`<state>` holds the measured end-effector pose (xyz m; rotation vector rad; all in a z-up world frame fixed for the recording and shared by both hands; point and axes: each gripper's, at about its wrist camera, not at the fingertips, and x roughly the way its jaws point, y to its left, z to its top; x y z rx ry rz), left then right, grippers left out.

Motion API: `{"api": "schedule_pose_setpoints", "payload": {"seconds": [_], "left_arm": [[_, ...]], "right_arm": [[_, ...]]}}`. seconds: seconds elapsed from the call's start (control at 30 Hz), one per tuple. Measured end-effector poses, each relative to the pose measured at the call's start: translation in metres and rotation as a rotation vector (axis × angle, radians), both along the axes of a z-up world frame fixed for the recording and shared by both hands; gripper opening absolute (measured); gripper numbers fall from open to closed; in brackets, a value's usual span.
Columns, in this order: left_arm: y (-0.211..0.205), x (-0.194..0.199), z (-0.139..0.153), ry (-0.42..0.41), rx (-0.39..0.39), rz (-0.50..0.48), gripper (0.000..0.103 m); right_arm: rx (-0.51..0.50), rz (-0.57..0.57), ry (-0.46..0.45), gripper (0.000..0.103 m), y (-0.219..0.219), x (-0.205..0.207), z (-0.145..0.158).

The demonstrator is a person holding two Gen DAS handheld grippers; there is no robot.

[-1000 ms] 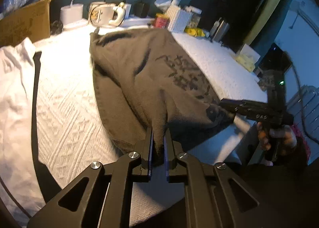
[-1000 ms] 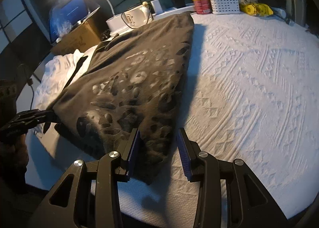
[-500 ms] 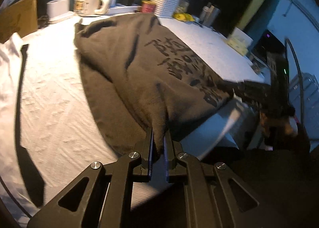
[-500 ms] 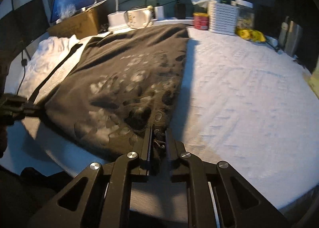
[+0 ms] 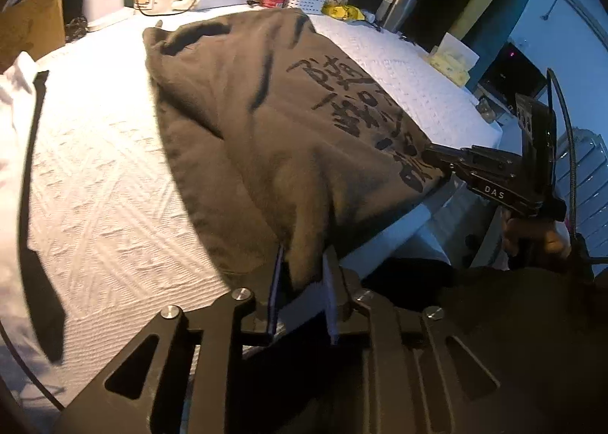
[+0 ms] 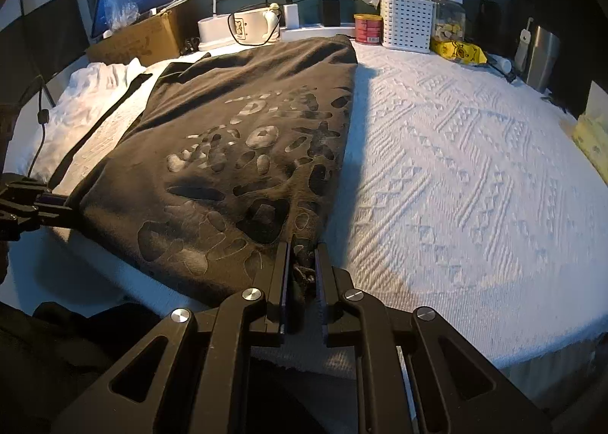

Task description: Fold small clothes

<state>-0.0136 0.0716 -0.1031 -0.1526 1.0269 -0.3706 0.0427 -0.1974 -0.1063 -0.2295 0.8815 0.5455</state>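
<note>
The left gripper reaches in low over the near edge of the table, its two black fingers level and slightly parted, with a bunched fold of the dark brown T-shirt lying between them; whether the pads actually press the cloth cannot be told. In the right wrist view it shows at the far left, at the shirt's near left corner.

The right gripper also comes in level from the near edge, its jaws drawn nearly together and pinching the shirt's near right corner, cloth wadded in the narrow gap. In the left wrist view it appears at the right, held in the person's right hand.

One shirt lies spread lengthwise across the table: soft matte knit, roughly rectangular, with glossy black printed characters that catch the light. Under it is one white table cover, woven with raised geometric bands. A rumpled white garment with a dark strap lies at the left. Along the back stand one cardboard box, one white mug, one red can, one white perforated basket and one clear jar.
</note>
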Motion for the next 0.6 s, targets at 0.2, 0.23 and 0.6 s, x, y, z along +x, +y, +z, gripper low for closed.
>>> {"api": "schedule_pose_setpoints", "payload": {"seconds": [0.2,0.23,0.6], "left_arm": [[0.024,0.001,0.023,-0.069,0.060,0.093,0.067],[0.025,0.004,0.024,-0.075,0.086,0.111,0.070],[0.011,0.038,0.011,-0.019,0.330,0.267,0.070]], "right_arm": [[0.027,-0.022,0.038,0.014,-0.004,0.003,0.002],[0.027,-0.022,0.047,0.014,-0.004,0.005,0.002],[0.037,-0.039,0.079,0.034,-0.015,0.008,0.004]]}}
